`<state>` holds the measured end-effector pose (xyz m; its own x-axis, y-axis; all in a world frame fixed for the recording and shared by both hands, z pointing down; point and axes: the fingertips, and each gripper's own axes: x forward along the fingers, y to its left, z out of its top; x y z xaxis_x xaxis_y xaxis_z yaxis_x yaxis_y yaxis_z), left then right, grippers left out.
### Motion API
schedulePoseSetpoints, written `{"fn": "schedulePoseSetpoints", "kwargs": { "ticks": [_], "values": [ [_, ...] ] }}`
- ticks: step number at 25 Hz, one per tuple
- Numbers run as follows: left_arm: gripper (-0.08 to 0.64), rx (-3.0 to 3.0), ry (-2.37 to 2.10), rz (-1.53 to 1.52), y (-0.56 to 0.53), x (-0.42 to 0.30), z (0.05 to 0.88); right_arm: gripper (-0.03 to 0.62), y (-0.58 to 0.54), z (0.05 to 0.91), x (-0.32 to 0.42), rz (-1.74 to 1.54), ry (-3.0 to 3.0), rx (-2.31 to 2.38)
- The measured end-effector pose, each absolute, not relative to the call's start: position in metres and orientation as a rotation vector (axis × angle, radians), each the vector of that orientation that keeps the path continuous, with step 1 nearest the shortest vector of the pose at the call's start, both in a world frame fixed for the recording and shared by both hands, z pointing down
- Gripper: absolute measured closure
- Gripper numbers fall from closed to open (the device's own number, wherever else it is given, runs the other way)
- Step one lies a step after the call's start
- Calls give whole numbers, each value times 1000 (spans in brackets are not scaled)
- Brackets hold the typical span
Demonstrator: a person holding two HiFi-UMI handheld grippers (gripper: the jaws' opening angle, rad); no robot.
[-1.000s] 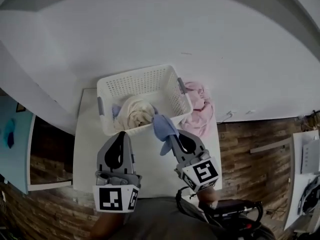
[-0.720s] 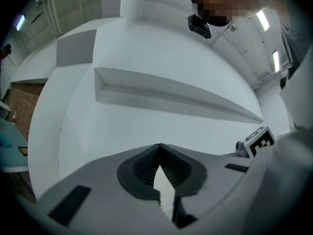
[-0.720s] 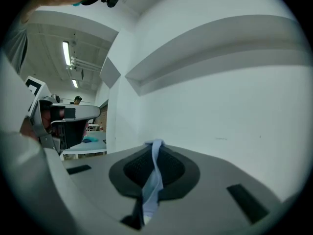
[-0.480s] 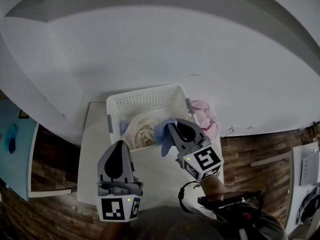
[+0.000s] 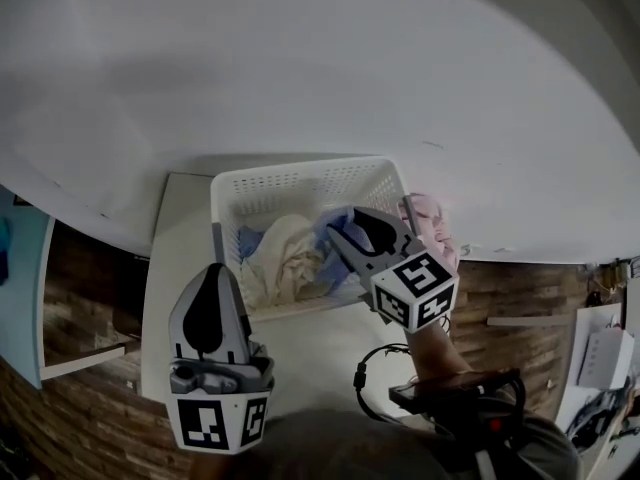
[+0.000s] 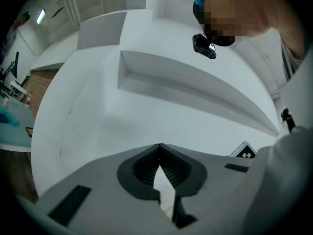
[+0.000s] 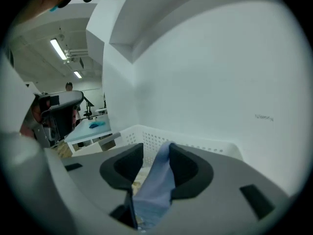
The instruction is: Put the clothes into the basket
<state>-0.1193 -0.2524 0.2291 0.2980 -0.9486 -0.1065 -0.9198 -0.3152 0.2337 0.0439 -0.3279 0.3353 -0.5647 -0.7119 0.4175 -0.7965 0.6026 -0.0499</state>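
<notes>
The white slotted basket [image 5: 300, 173] stands on a white table against the wall, with a cream garment [image 5: 285, 258] and a bit of blue cloth inside. My right gripper [image 5: 340, 226] reaches over the basket's right half. A light blue cloth [image 7: 156, 185] hangs between its jaws, which have just been opening; they stand parted, with a gap beside the cloth. The basket's far rim [image 7: 195, 145] shows beyond the jaws. My left gripper [image 5: 210, 278] hovers shut and empty over the table in front of the basket, its tips [image 6: 160, 145] facing the white wall.
A pink garment [image 5: 430, 218] lies on the table right of the basket, partly hidden by the right gripper. The white table [image 5: 320, 348] is narrow, with wooden floor [image 5: 90, 408] on both sides. A white wall [image 5: 320, 68] rises right behind the basket.
The right gripper has carried the blue cloth from the basket's front rim to above its inside. The left gripper has drawn back from the basket toward me.
</notes>
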Motion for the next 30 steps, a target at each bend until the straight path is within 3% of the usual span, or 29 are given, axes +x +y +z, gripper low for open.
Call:
{"fn": "schedulePoseSetpoints", "kwargs": {
  "ticks": [7, 30],
  "values": [
    [551, 2460, -1734, -316, -246, -104, 228, 419, -308, 332, 50, 214, -2446, 1198],
    [551, 2661, -1549, -172, -133, -20, 216, 438, -139, 345, 111, 375, -2482, 1376]
  ]
}}
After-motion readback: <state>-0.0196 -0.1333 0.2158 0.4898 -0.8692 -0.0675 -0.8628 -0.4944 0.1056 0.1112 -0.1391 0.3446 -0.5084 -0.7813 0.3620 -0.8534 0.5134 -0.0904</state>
